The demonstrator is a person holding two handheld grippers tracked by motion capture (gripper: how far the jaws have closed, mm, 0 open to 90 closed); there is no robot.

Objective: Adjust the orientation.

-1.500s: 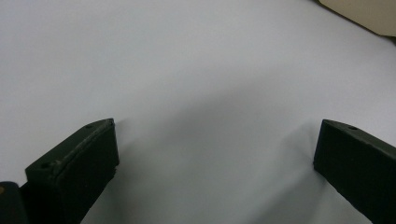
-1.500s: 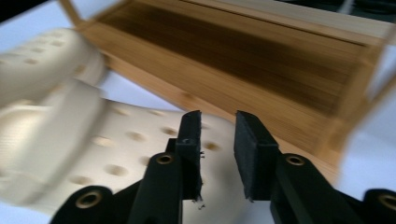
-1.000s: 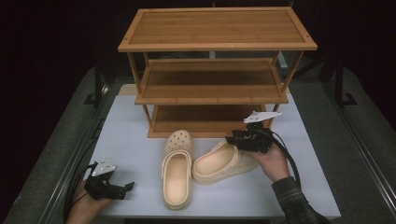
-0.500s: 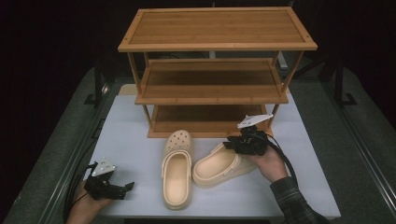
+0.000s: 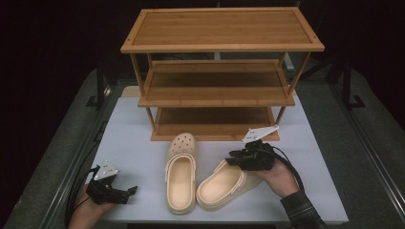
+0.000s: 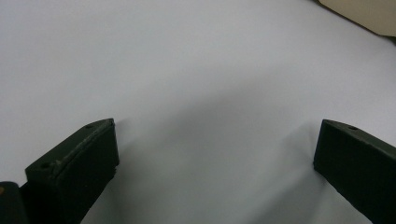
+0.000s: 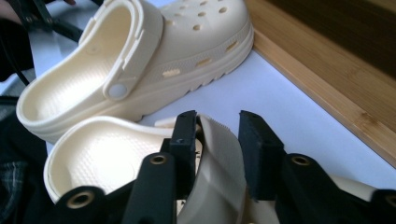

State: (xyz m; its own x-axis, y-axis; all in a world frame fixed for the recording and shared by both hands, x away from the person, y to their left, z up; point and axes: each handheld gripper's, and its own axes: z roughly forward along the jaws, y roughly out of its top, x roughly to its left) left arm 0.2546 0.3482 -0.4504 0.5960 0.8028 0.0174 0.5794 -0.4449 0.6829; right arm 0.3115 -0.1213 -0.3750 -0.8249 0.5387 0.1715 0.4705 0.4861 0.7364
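Your right gripper [image 5: 237, 161] has just been closing, then easing; its jaws straddle the right clog's [image 5: 224, 183] strap near the table's [image 5: 133, 129] front edge. Your left gripper [image 5: 125, 192] gapes wide, empty, at the front left corner.

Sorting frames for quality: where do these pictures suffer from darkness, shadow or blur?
High view: black surroundings, table lit. Left gripper view: soft shadow between the left tongs, clog corner blurred. Right gripper view: nearest clog soft-focused.

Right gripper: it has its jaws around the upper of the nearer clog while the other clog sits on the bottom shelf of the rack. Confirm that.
Not quite. The other clog lies on the table in front of the rack, not on its bottom shelf, as the high view shows. The right gripper does have its jaws around the nearer clog.
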